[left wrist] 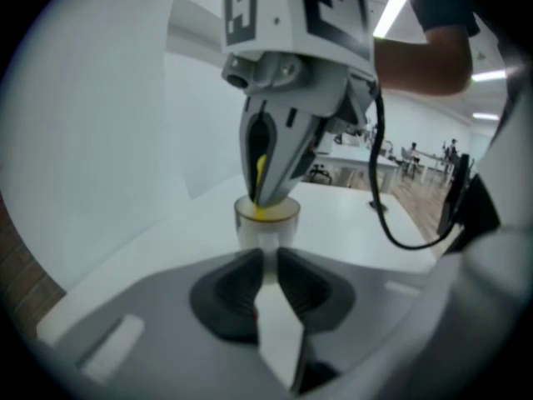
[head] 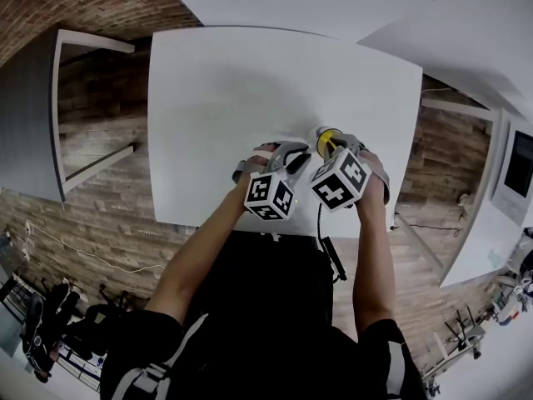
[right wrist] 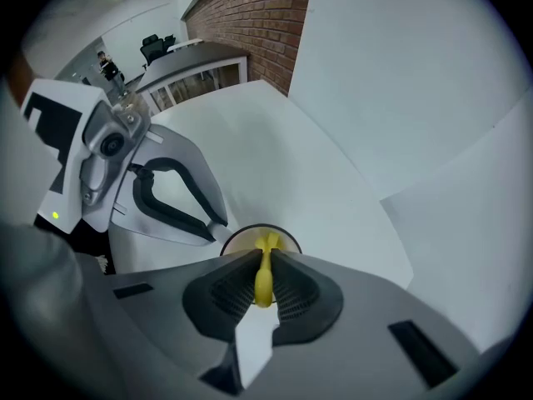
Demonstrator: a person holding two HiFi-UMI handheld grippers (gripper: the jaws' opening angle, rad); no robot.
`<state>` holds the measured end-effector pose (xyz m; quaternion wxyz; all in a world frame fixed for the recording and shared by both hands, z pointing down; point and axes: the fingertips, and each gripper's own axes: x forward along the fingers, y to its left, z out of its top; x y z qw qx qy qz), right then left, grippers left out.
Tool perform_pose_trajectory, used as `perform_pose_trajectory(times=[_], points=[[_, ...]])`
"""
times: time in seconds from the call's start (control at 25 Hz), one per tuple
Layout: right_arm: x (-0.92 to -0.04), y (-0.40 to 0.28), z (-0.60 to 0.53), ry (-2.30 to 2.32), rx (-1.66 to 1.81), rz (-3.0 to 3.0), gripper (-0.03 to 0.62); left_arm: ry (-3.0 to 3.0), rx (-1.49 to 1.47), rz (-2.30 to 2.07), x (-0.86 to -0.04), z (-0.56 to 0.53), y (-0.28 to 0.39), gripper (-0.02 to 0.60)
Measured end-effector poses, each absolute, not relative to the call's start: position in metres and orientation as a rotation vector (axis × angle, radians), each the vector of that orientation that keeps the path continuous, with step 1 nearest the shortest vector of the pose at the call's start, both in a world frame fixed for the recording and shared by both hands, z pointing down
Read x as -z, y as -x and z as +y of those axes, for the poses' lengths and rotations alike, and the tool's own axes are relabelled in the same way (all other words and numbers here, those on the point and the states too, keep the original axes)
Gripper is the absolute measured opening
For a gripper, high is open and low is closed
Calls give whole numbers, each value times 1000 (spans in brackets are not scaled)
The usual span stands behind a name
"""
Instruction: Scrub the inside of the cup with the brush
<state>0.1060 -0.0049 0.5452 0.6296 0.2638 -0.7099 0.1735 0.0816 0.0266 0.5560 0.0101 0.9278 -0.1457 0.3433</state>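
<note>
A small pale cup (head: 323,135) stands on the white table (head: 250,82) near its front edge. In the left gripper view the cup (left wrist: 266,222) sits just past my left gripper (left wrist: 268,258), whose pads are shut on its near wall. My right gripper (right wrist: 263,267) is shut on the yellow brush (right wrist: 264,280), which points down into the cup (right wrist: 287,240). From the left gripper view, the right gripper (left wrist: 268,192) hangs straight over the cup with the yellow brush (left wrist: 261,173) inside its rim. Seen from the head, the left gripper (head: 301,153) and right gripper (head: 338,145) stand side by side.
A black cable (head: 320,223) hangs from the right gripper over the table's front edge. A second white table (head: 466,40) stands at the right, and a grey desk (head: 33,115) at the left. Wood floor surrounds them.
</note>
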Motion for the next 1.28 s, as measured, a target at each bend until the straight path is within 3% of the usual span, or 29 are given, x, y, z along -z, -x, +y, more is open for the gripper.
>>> perform_pose_trajectory(times=[0.4,1.0,1.28], points=[[-480,-113,-7,-861,-685,-1775,29,-2883,-1048,-483,-557,26,-81,58],[-546,-96,-6,-856,-759,-1674,29,-2857,-1047,-503,-565,27,-80,58],[-532,-92,-2,-851,-800,-1702,29,-2838,-1042,-534,-568,26,-76,58]])
